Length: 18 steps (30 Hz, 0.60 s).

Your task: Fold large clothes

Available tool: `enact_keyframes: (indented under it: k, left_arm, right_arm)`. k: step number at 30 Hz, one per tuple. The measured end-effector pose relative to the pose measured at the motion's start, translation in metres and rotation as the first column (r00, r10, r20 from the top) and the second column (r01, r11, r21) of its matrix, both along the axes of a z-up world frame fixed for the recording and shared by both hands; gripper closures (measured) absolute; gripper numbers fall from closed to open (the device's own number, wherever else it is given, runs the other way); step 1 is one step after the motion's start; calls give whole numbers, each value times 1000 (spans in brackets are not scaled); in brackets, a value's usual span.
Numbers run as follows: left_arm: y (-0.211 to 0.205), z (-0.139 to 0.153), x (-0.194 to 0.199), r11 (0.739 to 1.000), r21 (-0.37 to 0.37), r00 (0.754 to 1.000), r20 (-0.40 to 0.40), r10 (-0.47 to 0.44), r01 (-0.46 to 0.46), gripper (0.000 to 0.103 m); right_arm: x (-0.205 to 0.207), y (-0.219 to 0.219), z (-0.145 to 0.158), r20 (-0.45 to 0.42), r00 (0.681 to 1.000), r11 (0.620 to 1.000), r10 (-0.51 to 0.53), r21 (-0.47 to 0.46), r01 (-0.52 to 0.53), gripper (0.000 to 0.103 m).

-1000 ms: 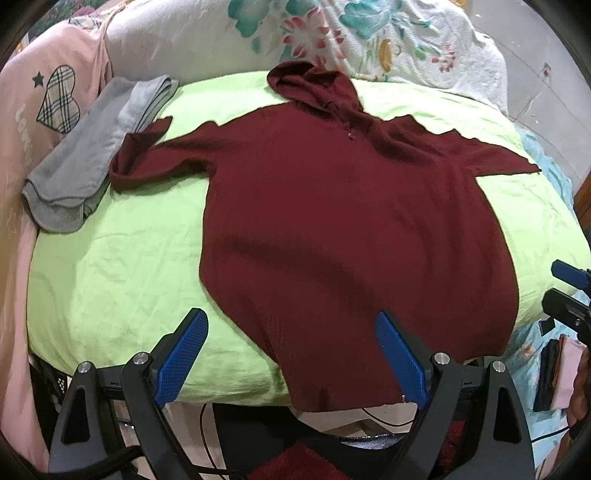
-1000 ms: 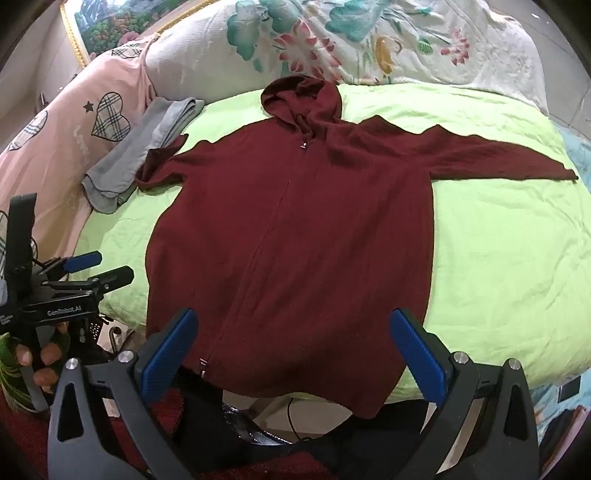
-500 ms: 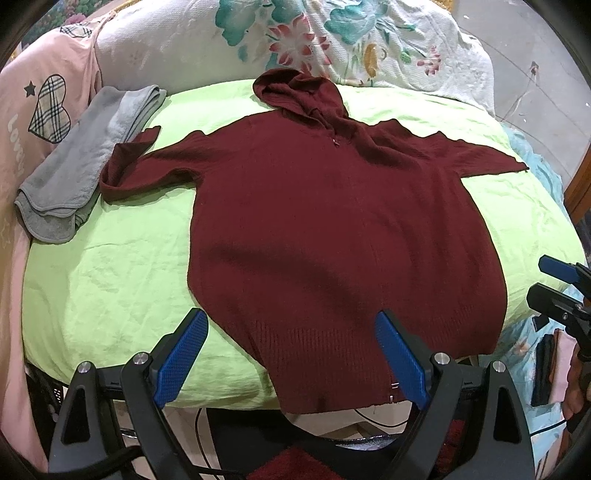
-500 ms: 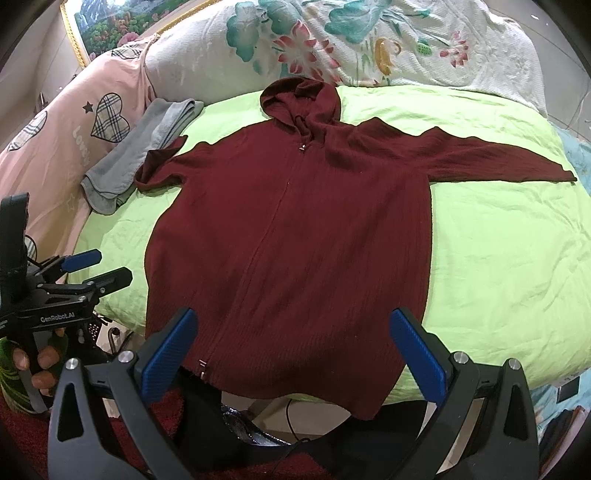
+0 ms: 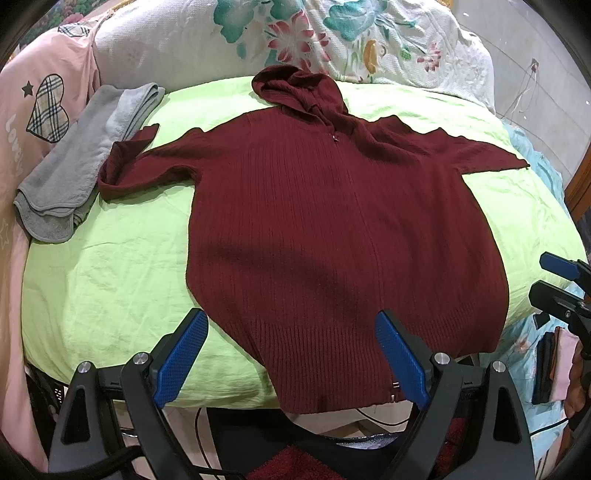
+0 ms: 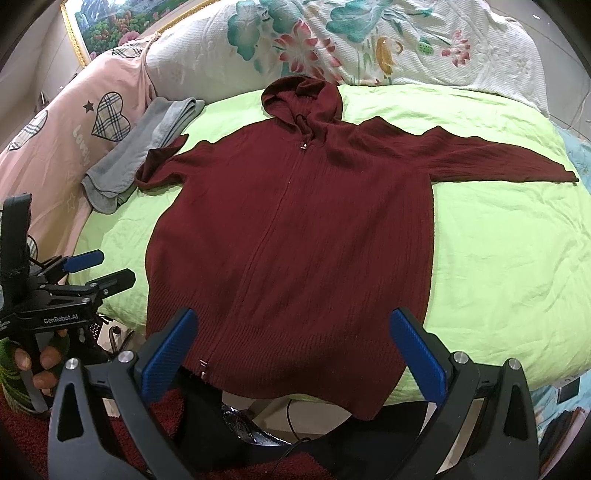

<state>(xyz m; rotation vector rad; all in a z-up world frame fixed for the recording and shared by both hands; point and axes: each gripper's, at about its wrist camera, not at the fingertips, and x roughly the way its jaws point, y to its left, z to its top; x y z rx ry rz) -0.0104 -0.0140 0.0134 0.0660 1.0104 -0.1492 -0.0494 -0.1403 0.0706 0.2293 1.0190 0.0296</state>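
A lime-green sheet covers the bed, and on it a dark red hooded cardigan lies flat, zip side up, hood toward the floral quilt, its hem hanging over the near edge. A folded grey garment rests by the cardigan's curled sleeve, against a pink pillow. Only the right wrist view takes in a gilt-framed painting and the outstretched sleeve's whole length. The left gripper and right gripper hang over the hem, jaws spread wide, holding nothing.
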Motion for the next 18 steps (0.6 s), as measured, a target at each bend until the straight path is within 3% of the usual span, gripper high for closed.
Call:
enact_keyframes:
  k: [8,13,18]
  left_arm:
    - [-2,-5,5,1000,21,1000,14,-2,2,11]
    - [-4,-8,10,1000,29,1000,8,-1,1,11]
    - [-4,-13,18,1000,26,1000,-6,-4,4,11]
  right_arm:
    - [-1,2,-3,18,1000,1000,-1,-4,1,0]
    - [3,-3,-4,-23,1000,998,-14,57,15,0]
    - [7,-13,-6,0,1000,992,-28,127,28,0]
